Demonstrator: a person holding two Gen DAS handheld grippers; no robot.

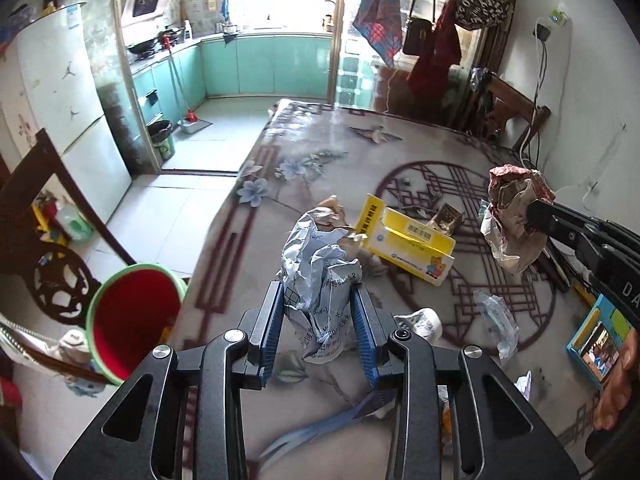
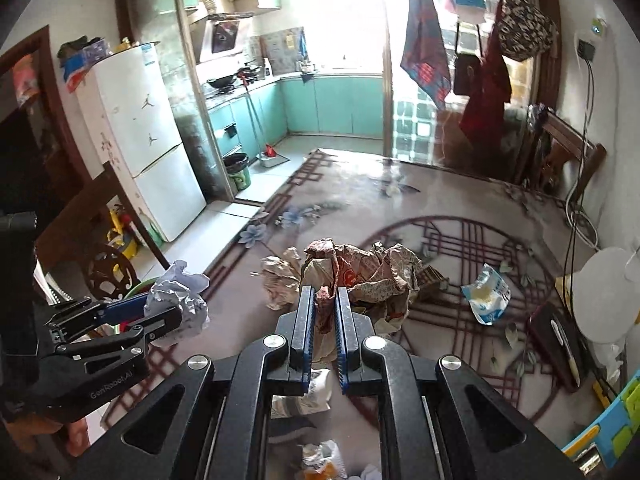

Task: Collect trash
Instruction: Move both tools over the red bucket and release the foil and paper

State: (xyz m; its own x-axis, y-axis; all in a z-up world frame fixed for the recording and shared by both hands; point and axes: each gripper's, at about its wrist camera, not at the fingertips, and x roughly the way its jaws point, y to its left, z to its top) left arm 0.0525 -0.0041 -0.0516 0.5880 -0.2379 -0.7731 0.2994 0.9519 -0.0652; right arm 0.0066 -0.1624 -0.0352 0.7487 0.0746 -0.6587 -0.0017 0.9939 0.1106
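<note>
The left gripper [image 1: 320, 316] is pinching a crumpled bluish-white printed wrapper [image 1: 320, 276] between its blue-padded fingers, holding it above the table [image 1: 304, 136]. At about 8 o'clock from it in the left wrist view, a red bin with a green rim [image 1: 128, 320] is sitting beside the table edge. Farther out, at 1 o'clock, a torn yellow carton [image 1: 408, 240] is lying on the patterned cloth, and at 4 o'clock a clear plastic wrapper [image 1: 496, 320] is lying near the table's edge.

The right gripper [image 2: 325, 316] is squeezing a wad of brown-and-red crumpled paper [image 2: 360, 276], its fingers nearly pressed together on it. Beyond, at 3 o'clock in the right wrist view, a blue-and-white packet [image 2: 486, 294] is resting on the cloth. Farthest off, at 10 o'clock, a white fridge [image 2: 148, 140] is standing by the kitchen doorway.
</note>
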